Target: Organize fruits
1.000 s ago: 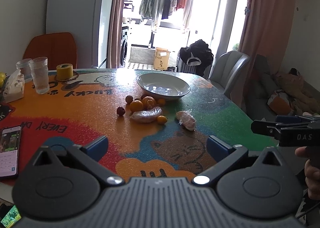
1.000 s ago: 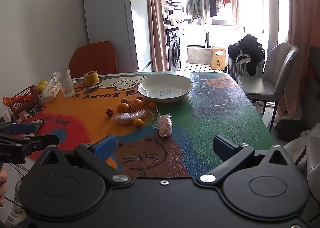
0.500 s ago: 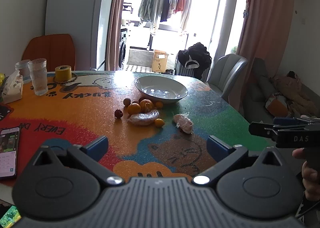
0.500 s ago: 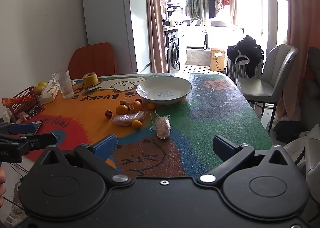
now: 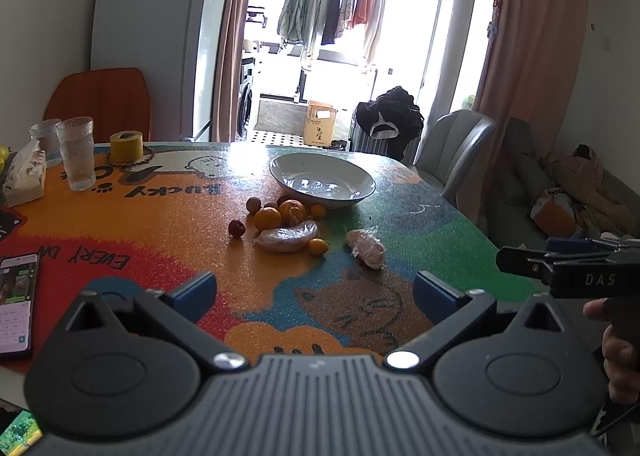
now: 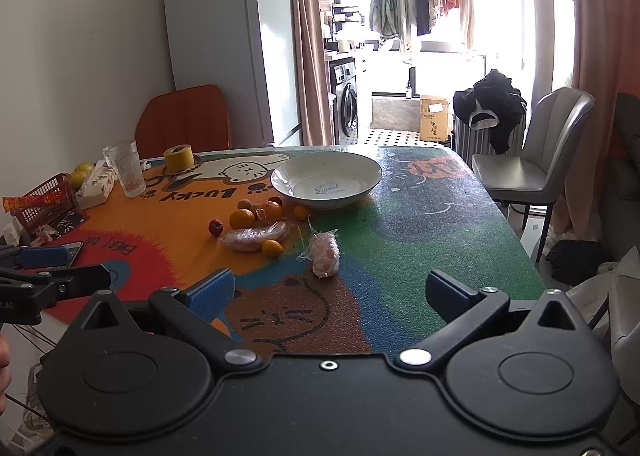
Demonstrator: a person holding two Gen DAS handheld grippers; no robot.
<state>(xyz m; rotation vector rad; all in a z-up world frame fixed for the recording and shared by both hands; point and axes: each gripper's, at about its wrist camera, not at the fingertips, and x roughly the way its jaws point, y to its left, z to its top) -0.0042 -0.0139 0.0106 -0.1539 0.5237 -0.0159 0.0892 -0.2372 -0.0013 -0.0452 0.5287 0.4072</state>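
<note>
A white bowl (image 5: pixel 322 181) (image 6: pixel 326 181) stands empty on the colourful table mat. In front of it lies a cluster of small fruits: oranges (image 5: pixel 268 217) (image 6: pixel 241 218), a dark red fruit (image 5: pixel 236 228) (image 6: pixel 215 227), a small yellow one (image 5: pixel 318 247) (image 6: pixel 272 248), and a plastic-wrapped fruit (image 5: pixel 287 236) (image 6: pixel 254 236). A second wrapped fruit (image 5: pixel 366 248) (image 6: pixel 325 254) lies apart to the right. My left gripper (image 5: pixel 314 292) is open and empty, well short of the fruits. My right gripper (image 6: pixel 328 290) is open and empty, also short of them.
A phone (image 5: pixel 15 288) lies at the near left edge. Glasses (image 5: pixel 77 153), a yellow tape roll (image 5: pixel 126 146) and a tissue pack (image 5: pixel 25 171) stand far left. A red basket (image 6: pixel 42 199) sits left. A grey chair (image 6: pixel 536 159) stands right of the table.
Both grippers have risen and drawn back slightly, so the table and fruits sit a little lower and smaller in view. Jaws stay open. Nothing on the table has moved.
</note>
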